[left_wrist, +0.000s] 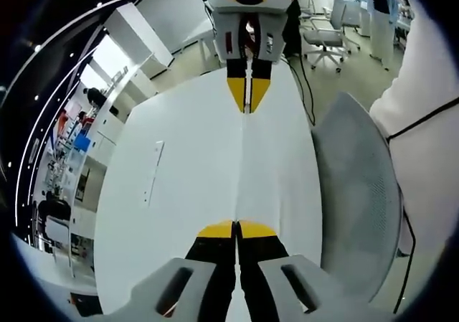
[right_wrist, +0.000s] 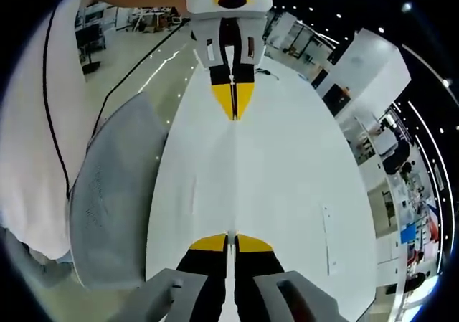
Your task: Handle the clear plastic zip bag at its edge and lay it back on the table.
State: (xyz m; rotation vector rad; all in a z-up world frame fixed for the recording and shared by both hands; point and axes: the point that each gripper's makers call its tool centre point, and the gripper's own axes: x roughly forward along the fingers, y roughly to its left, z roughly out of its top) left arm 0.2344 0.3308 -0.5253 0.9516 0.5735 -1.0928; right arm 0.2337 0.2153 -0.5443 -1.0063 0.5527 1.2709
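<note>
Room: open office with white desks, grey swivel chairs [left_wrist: 326, 39] and ceiling lights behind; people stand far off at the left gripper view's edge.
Surface: long white surface [left_wrist: 179, 214] running between the two grippers; a thin flat strip [left_wrist: 153, 171] lies on it to one side.
Writing: a few letters sit on top of the facing gripper's housing in the right gripper view, too cut off to read.
Containers: clear plastic zip bag [left_wrist: 244, 164], nothing visible inside it.
Bag look: nearly invisible, seen edge-on as a faint straight line stretched between the two grippers above the surface.
Left gripper [left_wrist: 237, 230]: yellow-tipped jaws pressed together on one edge of the bag.
Right gripper [right_wrist: 230, 243]: yellow-tipped jaws pinched together on the opposite edge.
Chair: grey mesh chair back [right_wrist: 115, 193] just beside the surface.
Person: white sleeve [left_wrist: 423, 121] with a black cable across it.
</note>
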